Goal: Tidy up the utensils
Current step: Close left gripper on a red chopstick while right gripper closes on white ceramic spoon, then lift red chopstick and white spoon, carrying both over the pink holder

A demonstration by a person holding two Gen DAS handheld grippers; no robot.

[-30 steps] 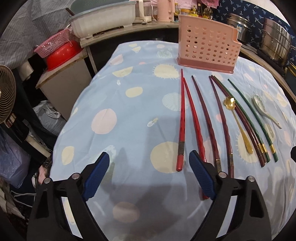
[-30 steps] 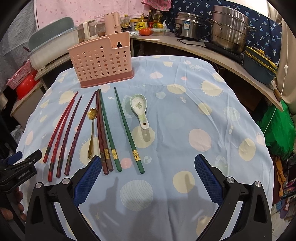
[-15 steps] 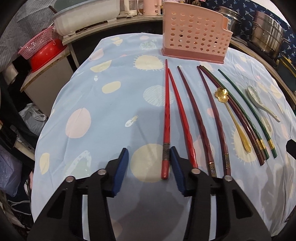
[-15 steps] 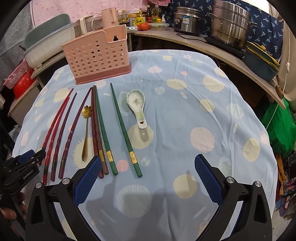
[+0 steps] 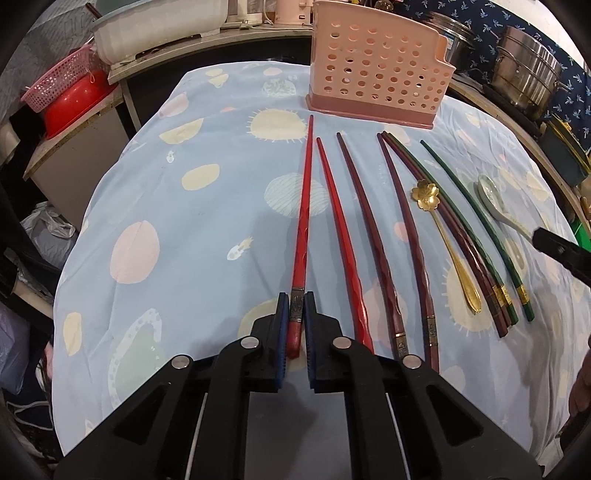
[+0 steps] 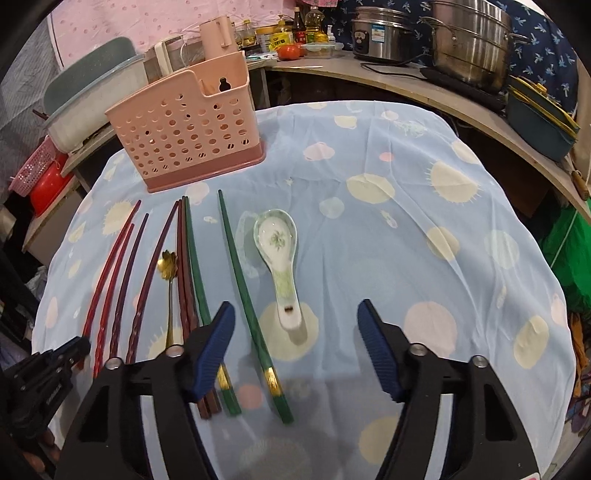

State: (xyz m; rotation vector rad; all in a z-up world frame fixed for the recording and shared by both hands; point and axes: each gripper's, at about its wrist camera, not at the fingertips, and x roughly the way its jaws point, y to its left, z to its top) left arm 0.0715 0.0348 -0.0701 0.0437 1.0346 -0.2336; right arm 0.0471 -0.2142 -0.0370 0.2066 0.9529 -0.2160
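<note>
Several chopsticks lie side by side on the blue spotted tablecloth (image 5: 184, 229) in front of a pink perforated utensil holder (image 5: 376, 81) (image 6: 184, 136). My left gripper (image 5: 296, 306) is shut on the near end of the leftmost red chopstick (image 5: 303, 206), which still rests on the cloth. A second red chopstick (image 5: 336, 229), dark red ones (image 5: 369, 221), green ones (image 6: 240, 277), a gold flower spoon (image 5: 428, 195) (image 6: 168, 264) and a white ceramic spoon (image 6: 279, 251) lie to its right. My right gripper (image 6: 295, 328) is open, low over the green chopstick and the ceramic spoon's handle.
A counter with steel pots (image 6: 469, 40), a rice cooker (image 6: 380, 33), bottles and a basin (image 6: 92, 99) curves behind the table. A red bowl in a pink basket (image 5: 70, 96) sits at the left. The table edges drop off left and right.
My left gripper moved forward and closed on the end of the leftmost red chopstick. My right gripper moved forward and lower over the green chopstick and ceramic spoon, narrowing somewhat but still open.
</note>
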